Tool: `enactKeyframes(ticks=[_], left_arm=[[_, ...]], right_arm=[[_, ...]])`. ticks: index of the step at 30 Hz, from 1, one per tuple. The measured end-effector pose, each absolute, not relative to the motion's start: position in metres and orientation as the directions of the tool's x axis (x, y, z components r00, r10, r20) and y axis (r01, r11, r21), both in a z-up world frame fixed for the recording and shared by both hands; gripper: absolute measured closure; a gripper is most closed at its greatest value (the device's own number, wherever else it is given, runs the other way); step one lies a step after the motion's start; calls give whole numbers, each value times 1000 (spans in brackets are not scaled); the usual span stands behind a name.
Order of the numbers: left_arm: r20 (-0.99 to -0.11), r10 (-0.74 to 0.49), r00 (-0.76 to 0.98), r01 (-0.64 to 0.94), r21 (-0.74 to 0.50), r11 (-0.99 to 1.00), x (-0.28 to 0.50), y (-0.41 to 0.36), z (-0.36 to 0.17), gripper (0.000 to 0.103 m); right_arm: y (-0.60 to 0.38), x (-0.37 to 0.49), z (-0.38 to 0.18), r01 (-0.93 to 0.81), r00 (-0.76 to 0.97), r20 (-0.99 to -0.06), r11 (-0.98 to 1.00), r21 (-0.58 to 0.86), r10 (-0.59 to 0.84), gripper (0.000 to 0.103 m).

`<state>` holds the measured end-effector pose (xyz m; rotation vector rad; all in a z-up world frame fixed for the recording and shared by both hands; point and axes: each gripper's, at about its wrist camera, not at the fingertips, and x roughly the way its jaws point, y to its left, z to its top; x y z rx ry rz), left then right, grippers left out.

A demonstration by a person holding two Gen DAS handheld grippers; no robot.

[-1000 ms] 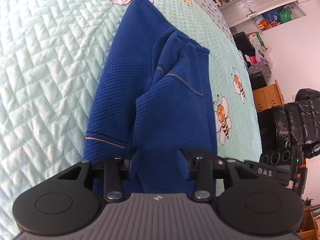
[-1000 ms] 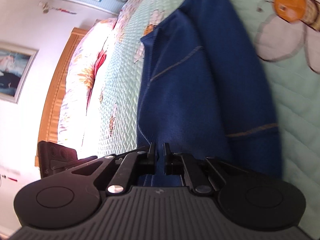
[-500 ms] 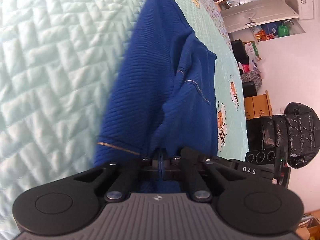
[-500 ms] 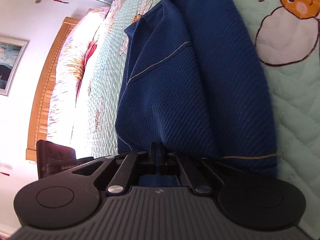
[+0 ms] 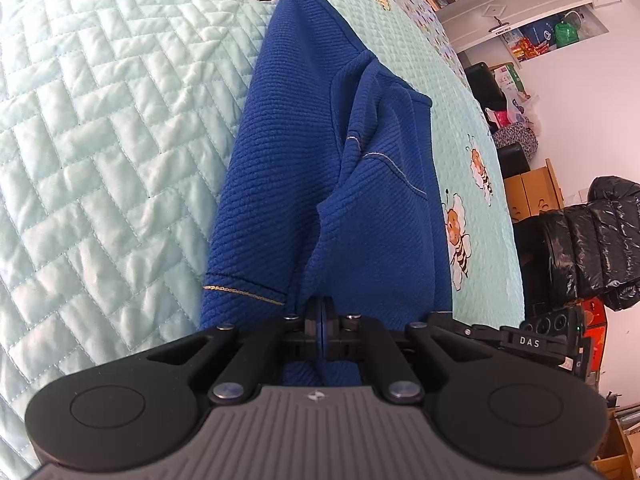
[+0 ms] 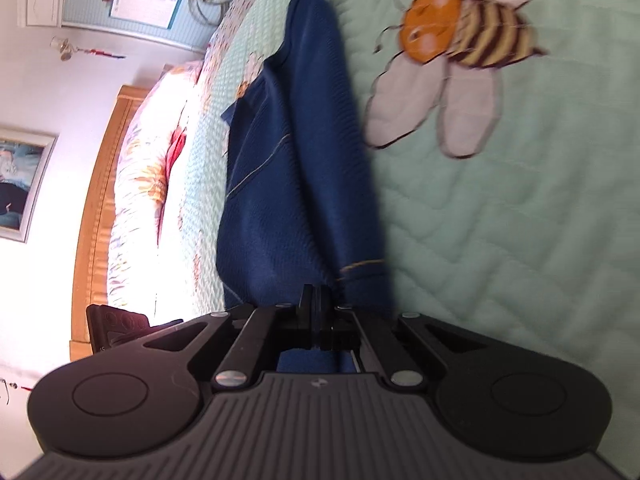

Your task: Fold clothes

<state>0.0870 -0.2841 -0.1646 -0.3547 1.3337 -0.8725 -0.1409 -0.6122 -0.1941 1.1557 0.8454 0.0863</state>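
A blue knit sweater with thin gold seam lines lies partly folded on a mint quilted bedspread. My left gripper is shut on the sweater's near hem, and the cloth rises in a ridge from the jaws. In the right wrist view the same sweater stretches away from me. My right gripper is shut on its near edge by the gold-trimmed hem. The cloth hangs taut from both grips.
The bedspread has bee and flower prints. A floral pillow and wooden headboard lie at one end. A black padded jacket, boxes and cabinets stand beyond the bed's far edge.
My left gripper went from open to shut on the sweater's hem. Both grippers have lifted and pulled back, drawing the sweater up from the bedspread; the right view has swung over the bee print.
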Motion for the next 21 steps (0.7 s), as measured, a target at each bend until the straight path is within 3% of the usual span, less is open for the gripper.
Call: enactKeyframes(ticks=[10, 16, 17, 19, 20, 21], left_arm=[[-716, -698, 8, 365, -648, 669, 84, -290, -161, 100], [-710, -704, 16, 300, -668, 681, 86, -281, -155, 99], [-718, -696, 27, 306, -657, 689, 85, -278, -151, 94], [-733, -679, 50, 316, -633, 706, 83, -271, -141, 66], [-740, -670, 62, 322, -621, 715, 83, -268, -136, 57], [-740, -669, 69, 322, -618, 717, 83, -263, -133, 56]], right_arm=[[-615, -146, -200, 394, 710, -571, 439, 807, 413, 103], [-615, -145, -200, 408, 725, -560, 405, 818, 402, 103], [-614, -145, -199, 409, 725, -562, 408, 816, 398, 103], [-616, -147, -197, 414, 727, -564, 405, 815, 392, 103], [-620, -149, -196, 416, 727, -564, 402, 816, 391, 103], [-625, -151, -195, 418, 728, -564, 399, 816, 391, 103]])
